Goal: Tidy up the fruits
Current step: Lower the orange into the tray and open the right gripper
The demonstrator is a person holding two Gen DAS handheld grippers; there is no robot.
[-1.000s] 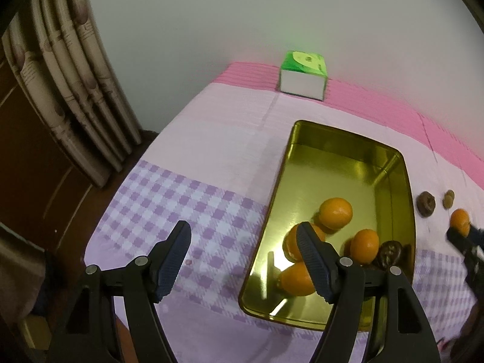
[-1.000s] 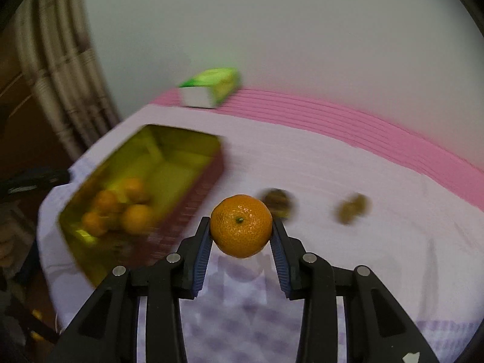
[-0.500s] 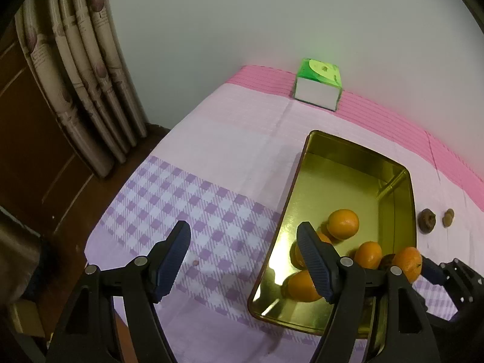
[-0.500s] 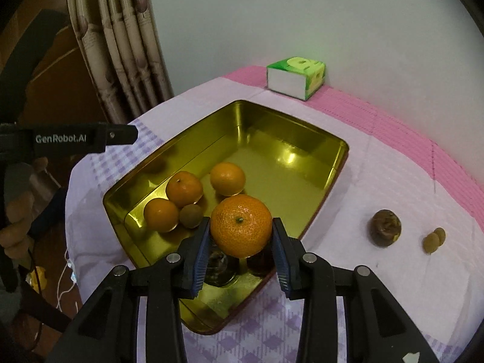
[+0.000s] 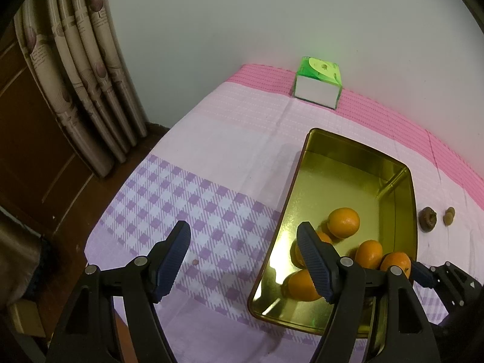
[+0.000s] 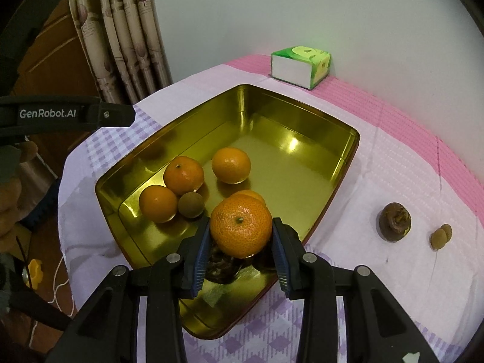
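- The left gripper [image 5: 243, 252] hangs over the checked purple-and-white cloth [image 5: 193, 199] just left of the tin, its ribbed blue pads spread wide with nothing between them.
- The tin [image 6: 302, 115] is a shiny gold metal box, rectangular with rounded corners and upright walls that mirror the fruit.
- Inside the tin lie three loose oranges [image 6: 183, 174] with dimpled skin, a fourth partly hidden behind the held one, a small round brown fruit [image 6: 190, 205] touching two of them, and dark wrinkled fruit under the gripper, too hidden to name.
- The right gripper [image 6: 241, 240] is clamped on an orange [image 6: 240, 225], stem up, held over the near end of the tin.
- Right of the tin, on the pale pink cloth, sit a dark wrinkled round fruit [image 6: 394, 221] and two small tan fruits [image 6: 441, 236] touching each other.
- Behind the tin stands a green-and-white cardboard box [image 6: 301, 66] against the wall.
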